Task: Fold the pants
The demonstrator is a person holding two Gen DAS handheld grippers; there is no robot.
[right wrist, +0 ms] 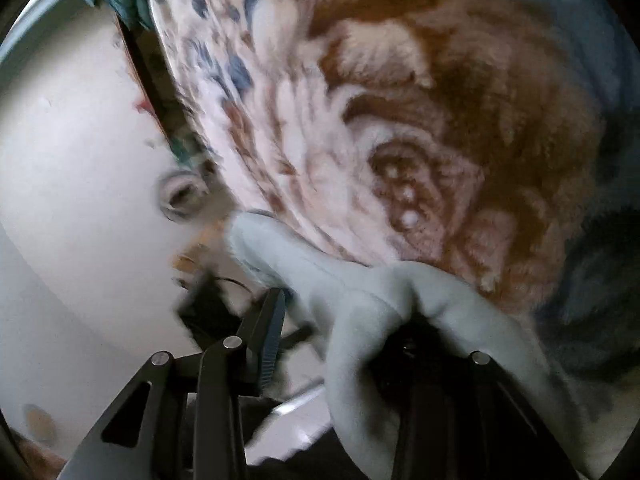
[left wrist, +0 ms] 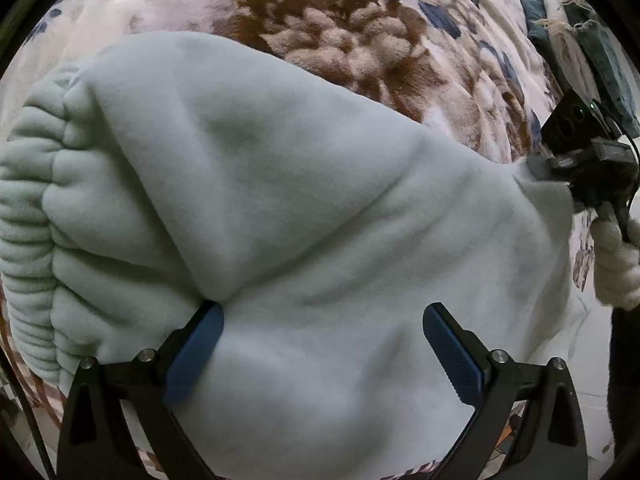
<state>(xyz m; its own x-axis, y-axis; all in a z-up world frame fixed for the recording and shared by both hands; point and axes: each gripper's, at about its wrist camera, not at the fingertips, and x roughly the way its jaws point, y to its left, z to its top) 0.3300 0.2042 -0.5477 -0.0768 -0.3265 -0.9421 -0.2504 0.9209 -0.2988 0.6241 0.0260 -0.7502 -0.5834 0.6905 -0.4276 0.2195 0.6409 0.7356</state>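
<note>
Soft pale green pants (left wrist: 304, 208) draped over a fluffy flower blanket (left wrist: 340, 28). Left claw (left wrist: 323, 344) spread wide, cloth bunched against its left blue pad. Right claw (right wrist: 340, 344) covered by cloth, blurry, cannot tell how wide. White gloved hand (left wrist: 616, 264) gripping its handle.

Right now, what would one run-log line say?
task: fold pants | left tongs: open around pale green pants | right tongs: cloth between fingers | surface: floral blanket
</note>
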